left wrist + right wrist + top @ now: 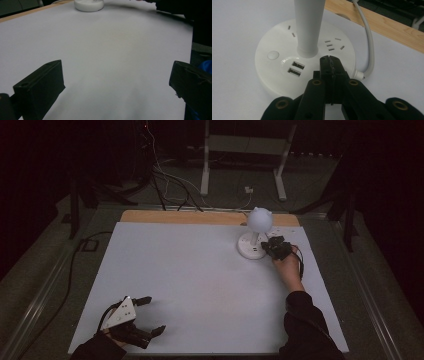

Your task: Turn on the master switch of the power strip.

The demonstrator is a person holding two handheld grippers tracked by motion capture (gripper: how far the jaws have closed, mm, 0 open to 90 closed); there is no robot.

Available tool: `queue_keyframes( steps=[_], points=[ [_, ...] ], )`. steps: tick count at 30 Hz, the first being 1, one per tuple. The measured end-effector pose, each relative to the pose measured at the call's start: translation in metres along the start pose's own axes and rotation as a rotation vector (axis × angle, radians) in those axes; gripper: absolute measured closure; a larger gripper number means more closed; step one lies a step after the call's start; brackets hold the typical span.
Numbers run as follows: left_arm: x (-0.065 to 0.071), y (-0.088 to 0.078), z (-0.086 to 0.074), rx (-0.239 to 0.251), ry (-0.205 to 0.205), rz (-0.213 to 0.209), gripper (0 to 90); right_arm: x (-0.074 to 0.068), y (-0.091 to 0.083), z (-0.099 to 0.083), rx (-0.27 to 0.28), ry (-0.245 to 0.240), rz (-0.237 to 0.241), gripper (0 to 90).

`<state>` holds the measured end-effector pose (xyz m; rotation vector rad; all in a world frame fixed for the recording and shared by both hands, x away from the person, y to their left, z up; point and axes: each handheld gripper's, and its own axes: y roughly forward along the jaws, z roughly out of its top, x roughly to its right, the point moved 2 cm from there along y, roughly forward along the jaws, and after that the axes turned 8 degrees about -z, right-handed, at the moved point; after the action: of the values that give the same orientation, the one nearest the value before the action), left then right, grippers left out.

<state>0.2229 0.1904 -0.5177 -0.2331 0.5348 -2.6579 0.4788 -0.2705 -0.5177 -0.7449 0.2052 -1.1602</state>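
Right gripper view: your closed, empty right gripper (329, 60) rests on the lamp base (274, 72); it's rigid, slick, top-heavy, so grasp the stem (308, 27).

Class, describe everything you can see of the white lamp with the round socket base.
The white lamp stands upright at the far right of the white sheet. It looks like smooth plastic: a globe head on a tapered stem rising from a round base with two USB ports, socket slots and a round button. A white cable leaves its side. The right gripper, jaws shut, hovers at the base; contact is unclear.
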Motion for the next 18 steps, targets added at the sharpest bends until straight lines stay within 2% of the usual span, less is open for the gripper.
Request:
queue_keyframes(
  steps=[7, 11, 13, 18],
  points=[
    [0.0001, 0.0002, -0.0004, -0.003, -0.001, 0.000, 0.2, -0.0036, 0.0006, 0.0041, -0.030, -0.052, -0.032, 90.0],
    [-0.0003, 0.0001, -0.0006, -0.003, -0.002, -0.002, 0.2, -0.0022, 0.0012, 0.0046, -0.042, -0.048, -0.021, 90.0],
    [-0.0007, 0.0000, -0.0004, -0.002, -0.003, -0.001, 0.2, -0.0041, 0.0012, 0.0055, -0.045, -0.066, -0.033, 90.0],
    [-0.0003, 0.0001, -0.0005, -0.004, -0.001, 0.000, 0.2, -0.0026, 0.0006, 0.0033, -0.032, -0.047, -0.024, 90.0]
  ],
)
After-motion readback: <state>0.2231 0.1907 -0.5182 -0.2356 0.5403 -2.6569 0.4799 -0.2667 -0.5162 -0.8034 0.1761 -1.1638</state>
